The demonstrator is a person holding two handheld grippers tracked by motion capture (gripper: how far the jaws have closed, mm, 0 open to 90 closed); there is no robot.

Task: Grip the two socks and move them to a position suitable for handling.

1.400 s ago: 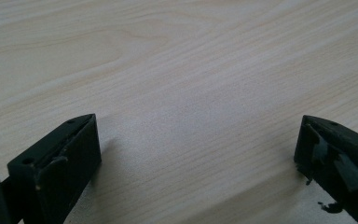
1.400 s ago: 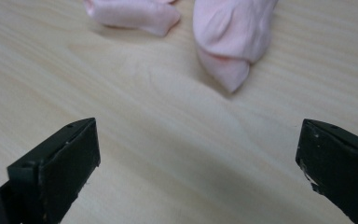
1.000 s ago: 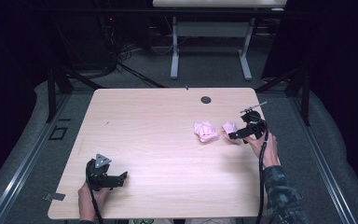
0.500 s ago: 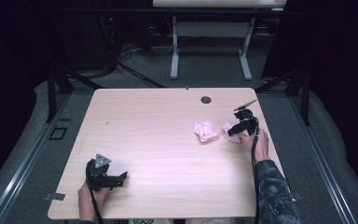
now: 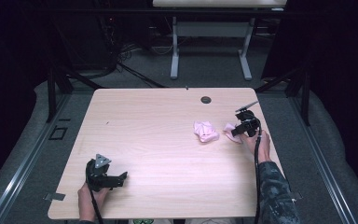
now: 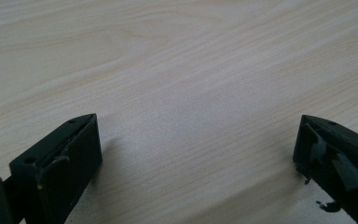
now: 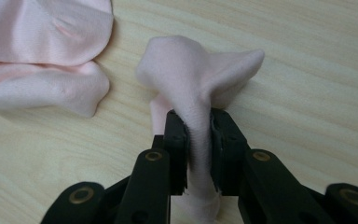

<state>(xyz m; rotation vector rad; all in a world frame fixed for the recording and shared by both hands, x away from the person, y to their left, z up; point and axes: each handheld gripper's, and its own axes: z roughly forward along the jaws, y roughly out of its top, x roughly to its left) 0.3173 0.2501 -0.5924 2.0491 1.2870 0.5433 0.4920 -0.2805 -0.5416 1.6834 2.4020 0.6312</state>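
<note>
Two pink socks lie at the right of the wooden table [image 5: 158, 140]. My right gripper [image 5: 235, 132] [image 7: 198, 130] is shut on the smaller pink sock [image 5: 228, 129] [image 7: 198, 77], which bunches up between its jaws just above the tabletop. A second pink sock [image 5: 205, 131] [image 7: 42, 56] lies crumpled just left of it, apart from the jaws. Near the front left corner my left gripper [image 5: 121, 177] [image 6: 196, 163] rests low over bare wood, jaws spread wide with nothing between them.
A small dark round grommet [image 5: 206, 100] sits near the table's far edge. Beyond the table stands a white desk frame [image 5: 209, 46] on a grey floor with cables. Black posts flank both sides.
My right gripper has moved left and a little toward the far edge, onto the smaller sock, and closed on it. The left gripper has stayed put.
</note>
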